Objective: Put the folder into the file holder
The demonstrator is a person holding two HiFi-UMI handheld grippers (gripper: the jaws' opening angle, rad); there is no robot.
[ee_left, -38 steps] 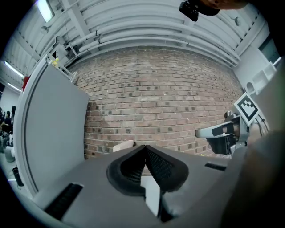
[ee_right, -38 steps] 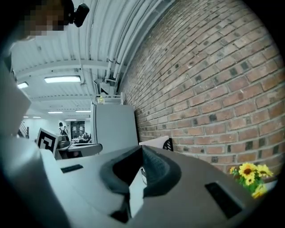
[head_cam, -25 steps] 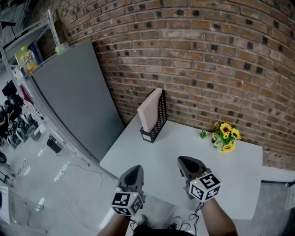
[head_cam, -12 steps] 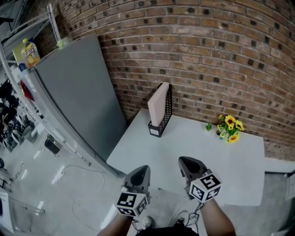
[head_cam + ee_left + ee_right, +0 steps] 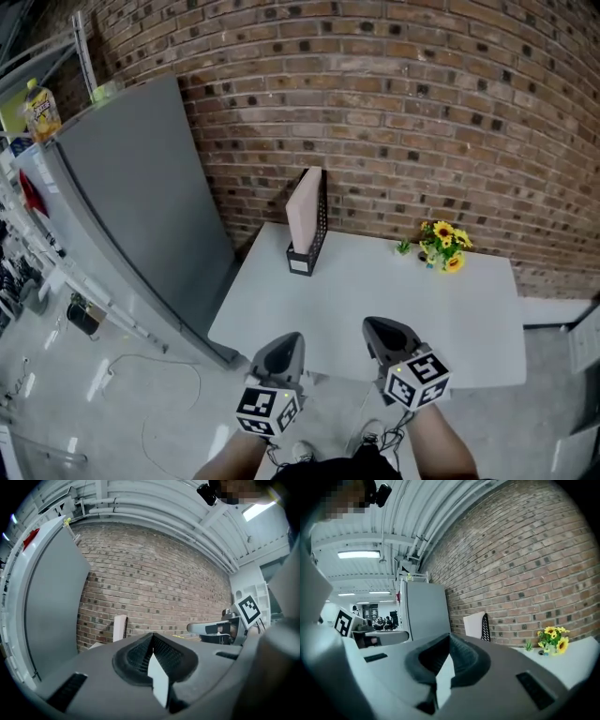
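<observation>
A pale pink folder (image 5: 305, 213) stands upright inside the black mesh file holder (image 5: 310, 253) at the back left corner of the white table (image 5: 394, 309), close to the brick wall. The folder (image 5: 120, 626) also shows in the left gripper view and the folder (image 5: 474, 624) with the holder (image 5: 485, 627) in the right gripper view. My left gripper (image 5: 284, 349) hangs off the table's near edge, shut and holding nothing. My right gripper (image 5: 382, 334) sits over the near edge, also shut and holding nothing. Both are well short of the holder.
A small pot of yellow flowers (image 5: 440, 246) stands at the back of the table by the wall. A tall grey panel (image 5: 131, 187) leans left of the table, with a cable (image 5: 141, 375) on the floor below it.
Both grippers have pulled back from the table toward its near edge, and the view has swung so the table and holder sit farther away. The folder stays in the holder.
</observation>
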